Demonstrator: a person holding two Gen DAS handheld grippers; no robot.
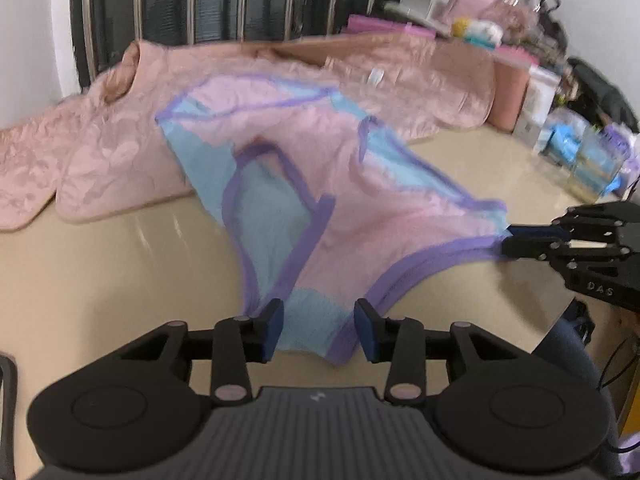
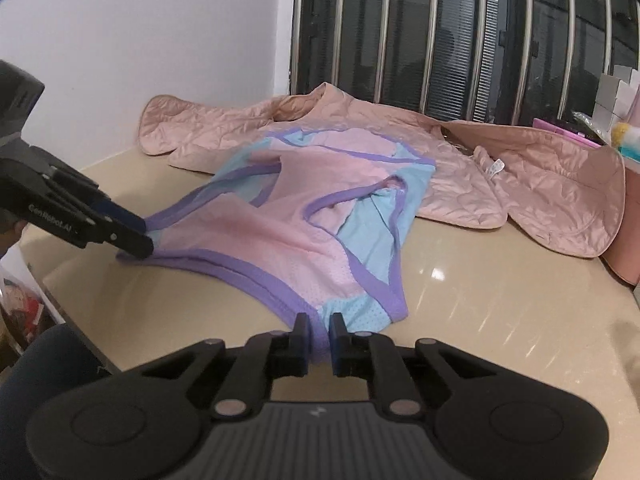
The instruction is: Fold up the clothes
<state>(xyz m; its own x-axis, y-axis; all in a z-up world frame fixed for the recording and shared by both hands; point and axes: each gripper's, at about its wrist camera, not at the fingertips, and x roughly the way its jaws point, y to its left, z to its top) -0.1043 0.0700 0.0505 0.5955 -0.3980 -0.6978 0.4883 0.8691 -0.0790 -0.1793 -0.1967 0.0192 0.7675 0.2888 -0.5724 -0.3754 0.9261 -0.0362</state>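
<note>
Nearest in the left wrist view, the left gripper (image 1: 319, 330) has its fingers spread wide, with a blue and purple shoulder corner of the mesh vest (image 1: 320, 184) lying between the pads but not pinched; motion blur there makes contact hard to judge. In the right wrist view the same gripper's fingers look closer together at the vest's edge at about nine o'clock, so I cannot tell whether it grips or has let go. The right gripper (image 2: 319, 332) is clenched on the other shoulder corner at six o'clock, purple trim caught between nearly closed pads. The vest lies mostly flat on the beige table (image 2: 480, 304), shoulders near, hem toward twelve o'clock, overlapping the pink quilted jacket (image 2: 540, 184) spread behind it. Judging by this, the folding has hardly begun: the vest looks only laid out and straightened, with no fold line visible, and the jacket is untouched. Boxes and bags (image 1: 568, 136) crowd the table at two o'clock, before a barred window (image 2: 460, 32).
</note>
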